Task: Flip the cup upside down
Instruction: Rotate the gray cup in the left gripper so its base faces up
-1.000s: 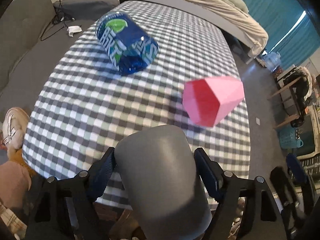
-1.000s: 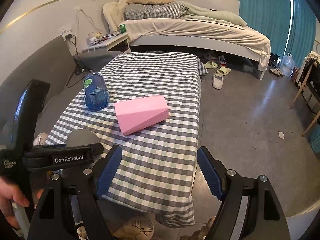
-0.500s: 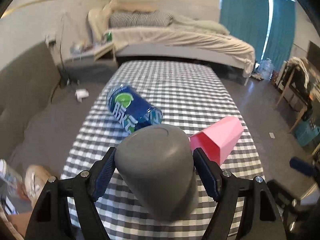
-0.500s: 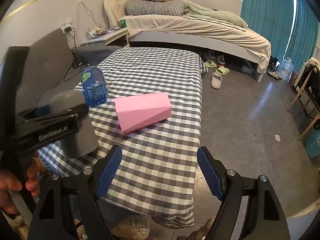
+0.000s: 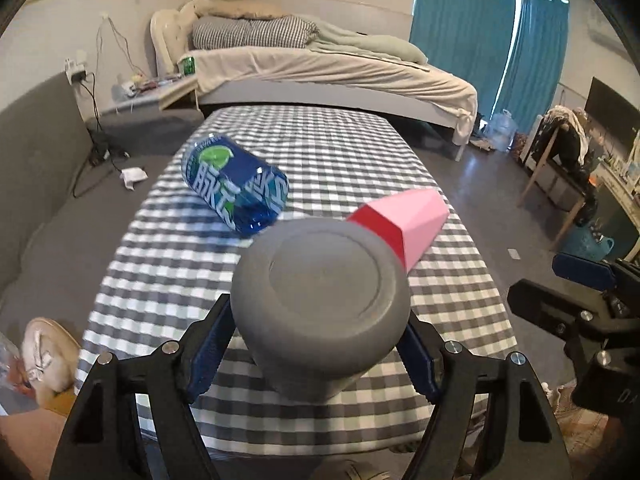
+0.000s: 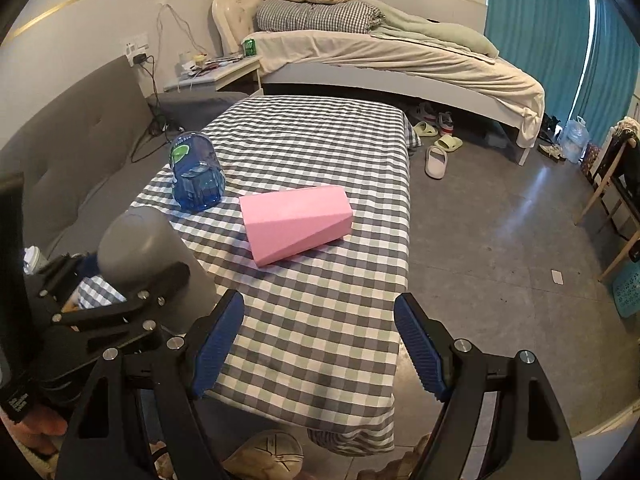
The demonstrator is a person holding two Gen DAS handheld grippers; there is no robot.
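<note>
My left gripper (image 5: pixel 316 344) is shut on a grey cup (image 5: pixel 320 296). The cup's flat base faces the left wrist camera and points up and away, with its mouth turned down toward the table's near edge. In the right wrist view the grey cup (image 6: pixel 140 248) shows at the left, base up, held in the left gripper (image 6: pixel 120 304) above the table's near left corner. My right gripper (image 6: pixel 320 344) is open and empty over the table's front edge.
A checked tablecloth (image 6: pixel 320 152) covers the table. A blue bottle (image 6: pixel 196 176) lies on its side at the left. A pink faceted cup (image 6: pixel 296 220) lies on its side mid-table. A grey sofa (image 6: pixel 72 132) is left, a bed (image 6: pixel 380 52) behind.
The left gripper has swung the grey cup from lying along the fingers to base up, mouth down, and the view has tilted up toward the bed. The right gripper has barely moved.
</note>
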